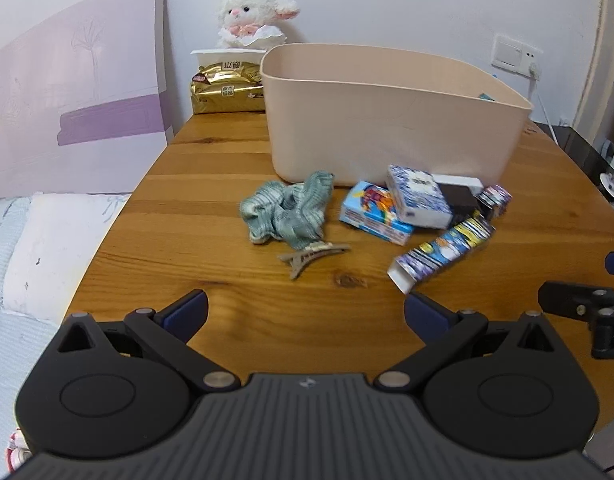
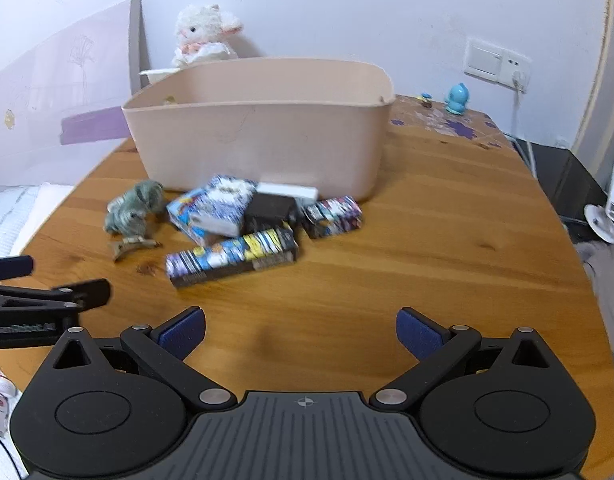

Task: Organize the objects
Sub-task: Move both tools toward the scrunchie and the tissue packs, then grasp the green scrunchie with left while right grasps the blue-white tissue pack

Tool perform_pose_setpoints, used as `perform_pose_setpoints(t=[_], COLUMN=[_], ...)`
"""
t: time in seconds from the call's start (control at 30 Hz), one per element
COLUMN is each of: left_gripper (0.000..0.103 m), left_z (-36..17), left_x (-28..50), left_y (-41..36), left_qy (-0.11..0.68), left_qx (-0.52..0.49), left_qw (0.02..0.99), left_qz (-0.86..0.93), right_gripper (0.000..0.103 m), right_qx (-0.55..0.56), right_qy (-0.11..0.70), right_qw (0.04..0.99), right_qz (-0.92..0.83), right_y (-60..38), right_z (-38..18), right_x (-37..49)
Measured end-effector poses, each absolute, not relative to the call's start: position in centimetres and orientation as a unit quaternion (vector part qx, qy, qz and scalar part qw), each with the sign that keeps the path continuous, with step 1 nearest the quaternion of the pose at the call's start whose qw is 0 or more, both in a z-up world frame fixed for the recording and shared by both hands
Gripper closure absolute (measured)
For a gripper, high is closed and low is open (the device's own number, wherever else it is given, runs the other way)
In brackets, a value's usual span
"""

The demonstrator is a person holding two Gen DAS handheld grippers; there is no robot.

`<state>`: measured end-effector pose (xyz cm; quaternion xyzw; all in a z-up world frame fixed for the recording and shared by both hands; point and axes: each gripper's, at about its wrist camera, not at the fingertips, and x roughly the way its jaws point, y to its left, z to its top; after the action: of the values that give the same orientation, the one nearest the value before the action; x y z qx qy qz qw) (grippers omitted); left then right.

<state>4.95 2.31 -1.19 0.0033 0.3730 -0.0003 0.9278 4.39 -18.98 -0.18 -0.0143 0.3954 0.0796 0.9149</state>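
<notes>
A beige plastic bin [image 1: 387, 120] [image 2: 259, 128] stands on the wooden table [image 1: 227, 184] [image 2: 447, 240]. In front of it lie a green scrunchie [image 1: 287, 210] [image 2: 135, 208], a tan hair clip [image 1: 311, 256] [image 2: 131, 246], several small printed boxes [image 1: 415, 196] [image 2: 223, 204], a black box [image 1: 461, 198] [image 2: 271, 208] and a long printed box [image 1: 443, 254] [image 2: 231, 258]. My left gripper [image 1: 305, 314] is open and empty, short of the hair clip. My right gripper [image 2: 301, 330] is open and empty, short of the long box.
A plush lamb [image 1: 255, 14] [image 2: 205, 30] and a gold packet [image 1: 227, 88] sit behind the bin. A blue figurine [image 2: 457, 98] stands at the far right. A purple headboard [image 1: 75, 92] and a bed [image 1: 47, 240] lie left of the table.
</notes>
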Motion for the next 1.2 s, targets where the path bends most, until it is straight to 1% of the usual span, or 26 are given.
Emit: perform_pose_setpoints(t=[0.2, 0.4, 0.67, 0.83, 0.97, 1.0, 1.03, 1.1, 1.17, 1.2], left_gripper=[0.000, 0.000, 0.000, 0.000, 0.000, 0.000, 0.000, 0.011, 0.028, 0.030], left_z=[-2.0, -2.4, -3.0, -3.8, -4.1, -4.2, -4.2, -4.3, -4.6, -4.7], left_x=[8.2, 11.2, 14.6, 15.7, 16.0, 16.1, 16.1, 16.2, 16.6, 16.7], left_y=[3.8, 5.1, 5.4, 5.1, 5.2, 5.3, 5.3, 5.0, 4.8, 4.8], left_qy=[0.381, 0.387, 0.390, 0.385, 0.377, 0.376, 0.375, 0.371, 0.380, 0.386], left_qx=[0.000, 0.014, 0.036, 0.060, 0.060, 0.056, 0.054, 0.057, 0.062, 0.060], left_qw=[0.924, 0.922, 0.920, 0.921, 0.924, 0.924, 0.925, 0.926, 0.922, 0.920], left_qz=[0.005, -0.002, -0.023, -0.019, -0.021, -0.026, -0.032, -0.038, -0.040, -0.042], right_gripper=[0.000, 0.000, 0.000, 0.009, 0.013, 0.017, 0.018, 0.020, 0.021, 0.021], right_qx=[-0.017, -0.016, 0.003, 0.025, 0.010, 0.003, -0.002, -0.007, -0.013, -0.017], right_qy=[0.390, 0.412, 0.431, 0.433, 0.435, 0.432, 0.428, 0.425, 0.422, 0.420], right_qw=[0.916, 0.907, 0.898, 0.895, 0.893, 0.895, 0.897, 0.899, 0.901, 0.901], right_qz=[0.090, 0.082, 0.090, 0.110, 0.116, 0.112, 0.110, 0.107, 0.105, 0.103], right_y=[-17.1, -15.7, -15.0, -14.6, -13.3, -13.0, -12.7, -12.5, -12.3, -12.1], right_z=[0.1, -1.2, -2.7, -2.7, -3.1, -3.2, -3.3, -3.3, -3.4, -3.4], right_x=[7.6, 11.6, 14.5, 15.2, 15.3, 15.3, 15.3, 15.4, 15.5, 15.5])
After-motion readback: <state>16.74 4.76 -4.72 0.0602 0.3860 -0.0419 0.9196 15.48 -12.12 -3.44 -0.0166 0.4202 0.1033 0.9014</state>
